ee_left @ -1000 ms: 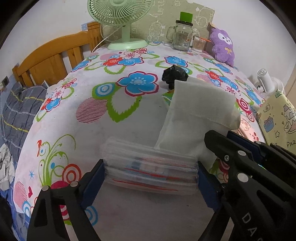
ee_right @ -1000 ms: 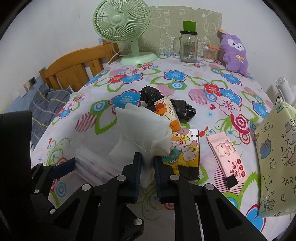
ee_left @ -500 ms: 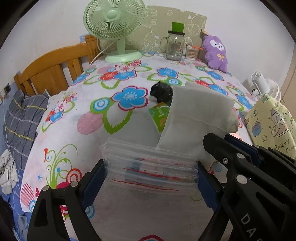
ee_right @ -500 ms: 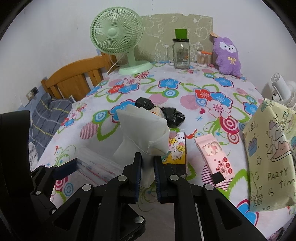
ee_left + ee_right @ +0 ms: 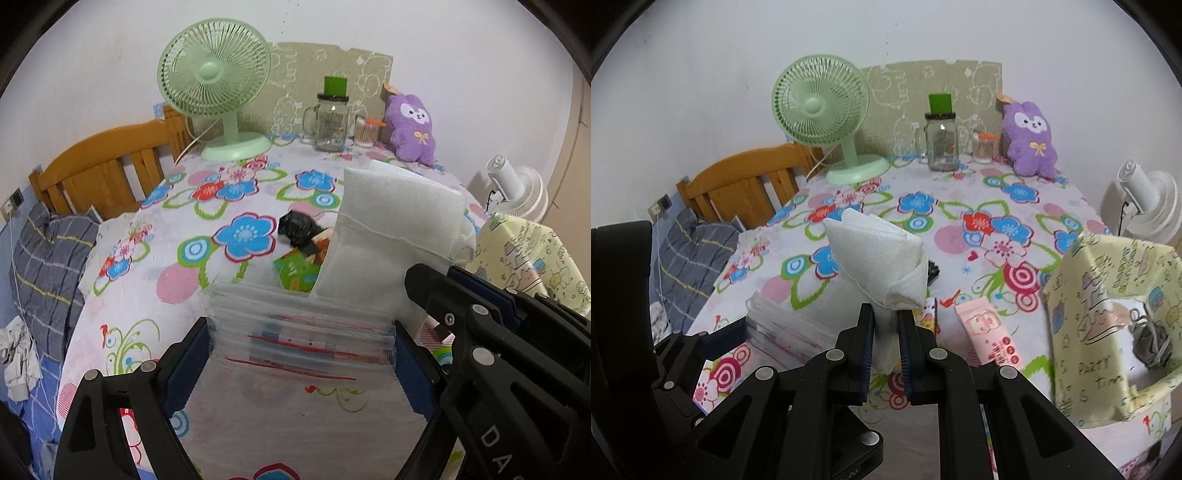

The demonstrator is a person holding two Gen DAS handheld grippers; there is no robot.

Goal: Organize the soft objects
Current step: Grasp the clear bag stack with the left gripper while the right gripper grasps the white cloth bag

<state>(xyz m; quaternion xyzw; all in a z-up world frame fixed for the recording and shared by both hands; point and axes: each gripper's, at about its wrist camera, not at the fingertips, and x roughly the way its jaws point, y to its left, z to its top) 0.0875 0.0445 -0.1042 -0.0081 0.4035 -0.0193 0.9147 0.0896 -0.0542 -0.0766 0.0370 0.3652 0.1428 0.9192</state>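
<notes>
White folded cloth (image 5: 877, 258) pinched in right gripper (image 5: 886, 332); left gripper (image 5: 301, 354) clamps zip bags (image 5: 301, 328)

A: What's between the left gripper's (image 5: 301, 350) matt black plastic fingers?

B: A stack of clear, glossy plastic zip bags (image 5: 299, 332), smooth and see-through.

A: And in the right gripper (image 5: 886, 332)?

B: A white cloth pouch (image 5: 879, 266), soft, matt, finely textured weave. Beyond both tongs, a printed floral tablecloth (image 5: 1015, 229), matt cloth; at its far end a shiny glass jar (image 5: 942, 144) beside a fuzzy purple plush (image 5: 1030, 140).

White folded cloth (image 5: 882, 258) between right gripper (image 5: 886, 332) fingers (image 5: 866, 332)
</notes>
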